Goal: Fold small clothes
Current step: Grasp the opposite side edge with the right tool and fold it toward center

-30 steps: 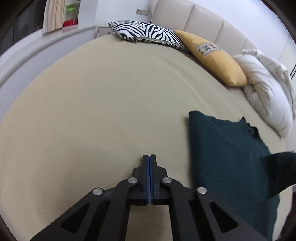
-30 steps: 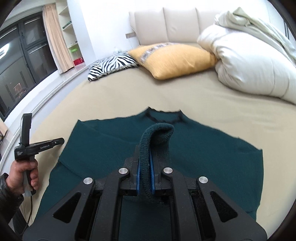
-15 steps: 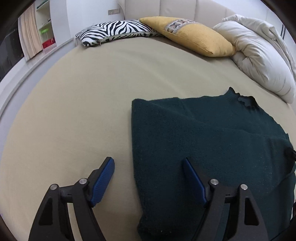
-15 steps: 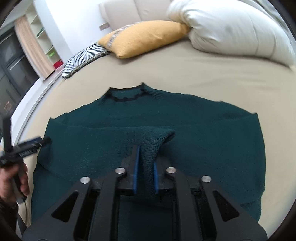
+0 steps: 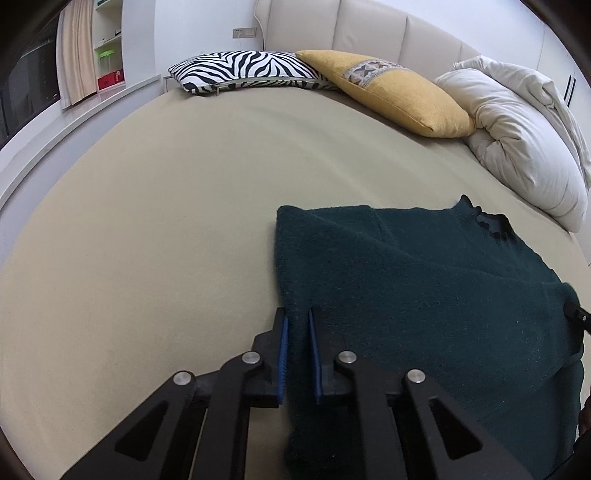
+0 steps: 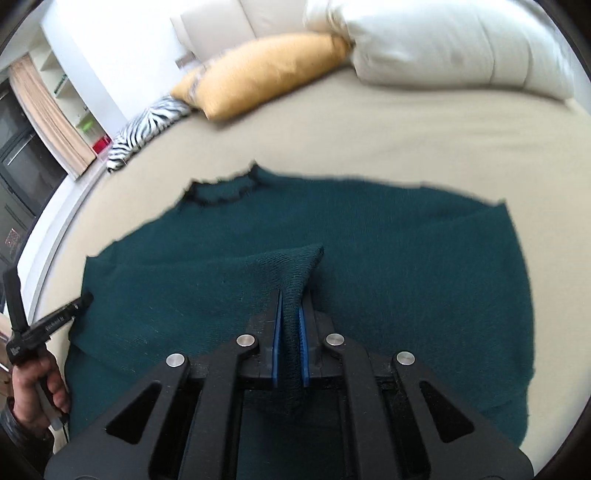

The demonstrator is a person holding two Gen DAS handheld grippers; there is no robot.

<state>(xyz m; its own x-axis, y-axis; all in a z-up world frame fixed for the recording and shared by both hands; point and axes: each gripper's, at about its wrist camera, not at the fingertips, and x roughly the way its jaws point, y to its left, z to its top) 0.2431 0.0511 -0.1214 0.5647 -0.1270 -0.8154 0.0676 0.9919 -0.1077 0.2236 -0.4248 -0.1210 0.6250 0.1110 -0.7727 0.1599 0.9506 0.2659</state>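
Note:
A dark green knit sweater (image 5: pixel 424 288) lies flat on the beige bed sheet (image 5: pixel 147 221), its collar (image 6: pixel 221 188) toward the pillows. My left gripper (image 5: pixel 296 314) is at the sweater's left side edge. Its jaws are closing, and the edge fills the gap between the blue pads. In the right wrist view the left gripper (image 6: pixel 55 321) shows at the sweater's left side, held by a hand (image 6: pixel 33 387). My right gripper (image 6: pixel 291 291) is shut on a ribbed sleeve cuff (image 6: pixel 295 266), held low over the sweater's middle.
A zebra-striped pillow (image 5: pixel 240 70), a yellow pillow (image 5: pixel 391 96) and a bunched white duvet (image 5: pixel 517 147) lie along the padded headboard (image 5: pixel 369 33). The bed's left edge borders a white ledge (image 5: pixel 55 125) with shelves and a curtain behind it.
My left gripper moved right to the sweater's side edge, opened wide, then closed around it. My right gripper sank toward the sweater's middle, still holding the cuff.

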